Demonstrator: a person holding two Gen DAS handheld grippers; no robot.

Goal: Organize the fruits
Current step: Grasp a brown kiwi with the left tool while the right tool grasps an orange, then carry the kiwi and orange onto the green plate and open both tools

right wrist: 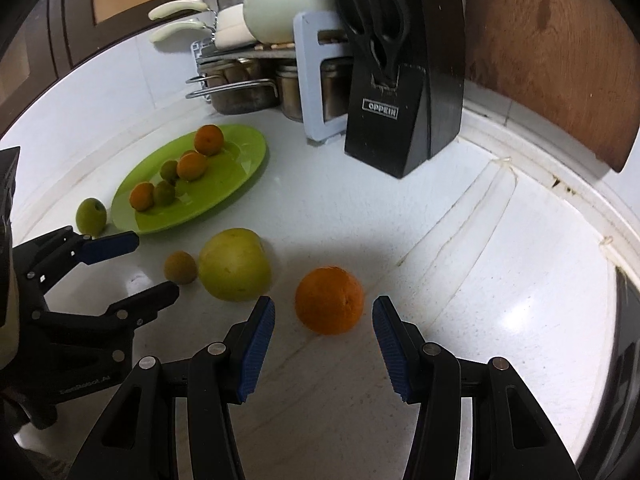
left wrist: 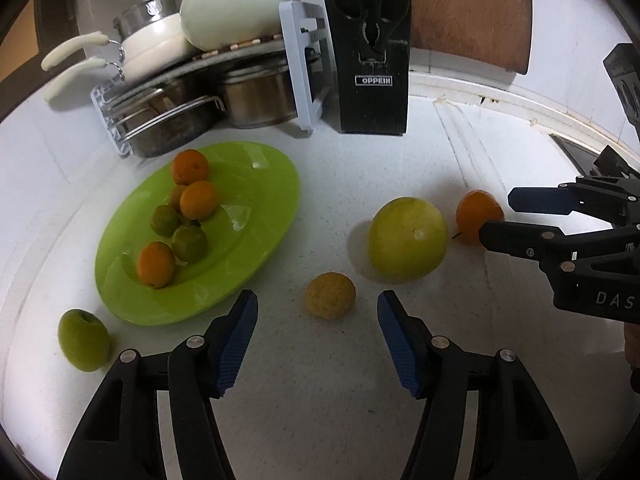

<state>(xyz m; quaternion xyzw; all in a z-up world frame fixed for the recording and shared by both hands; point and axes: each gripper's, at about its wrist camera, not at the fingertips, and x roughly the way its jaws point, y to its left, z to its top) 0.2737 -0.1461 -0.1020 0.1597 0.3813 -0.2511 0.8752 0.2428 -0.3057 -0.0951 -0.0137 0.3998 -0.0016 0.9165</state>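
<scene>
A green plate (left wrist: 256,216) (right wrist: 236,160) holds several small orange and green fruits. On the white counter lie a small yellow-brown fruit (left wrist: 331,295) (right wrist: 181,267), a large yellow-green fruit (left wrist: 407,239) (right wrist: 235,265), an orange (left wrist: 479,216) (right wrist: 329,300) and a green apple (left wrist: 83,339) (right wrist: 91,216). My left gripper (left wrist: 318,306) (right wrist: 156,266) is open, its fingers on either side of the small yellow-brown fruit, just short of it. My right gripper (right wrist: 324,312) (left wrist: 496,216) is open around the orange, not touching it.
A black knife block (left wrist: 370,52) (right wrist: 400,76) stands at the back. A rack with pots, pans and a pale teapot (left wrist: 208,60) (right wrist: 256,56) is behind the plate. A wooden board (right wrist: 560,48) leans on the wall at right.
</scene>
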